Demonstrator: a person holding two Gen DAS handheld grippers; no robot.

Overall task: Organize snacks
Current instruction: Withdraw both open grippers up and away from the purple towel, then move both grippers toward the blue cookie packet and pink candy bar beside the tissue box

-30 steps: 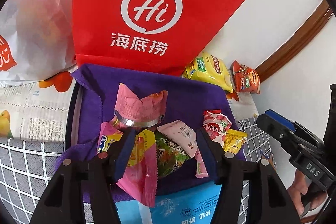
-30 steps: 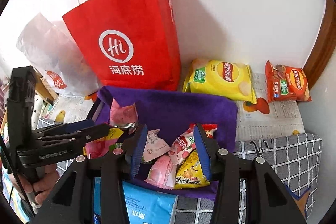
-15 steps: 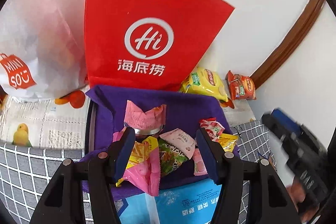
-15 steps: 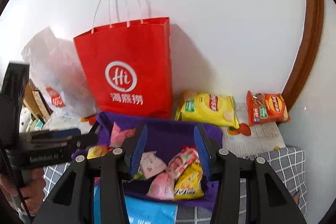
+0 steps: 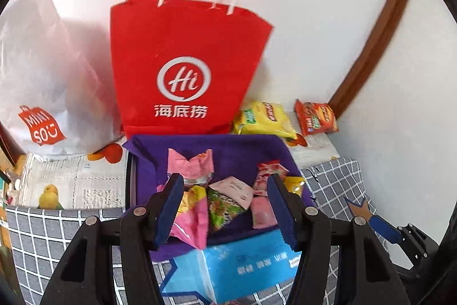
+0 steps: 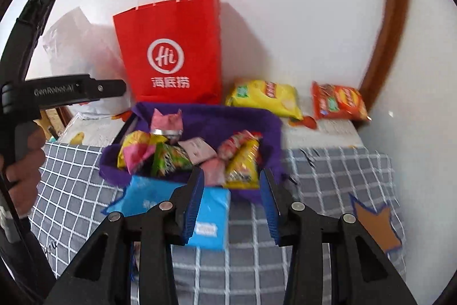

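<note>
The right view is smeared with blur, so the print on the small packets cannot be read. The blue pack is cut off by the frame's lower edge in the left view and partly hidden behind the right claw. What sits under the purple cloth is covered, apart from a dark rim at its left side. The white bag is cut off at the left.

The snacks lie heaped on the cloth, in front of the red bag. The left claw hangs above and short of the heap, its jaws apart with nothing between the pads. The right claw's jaws have just been closing but stand apart, empty, over the heap's near edge. Yellow chips and orange chips lie by the wall, well away from both claws.
</note>
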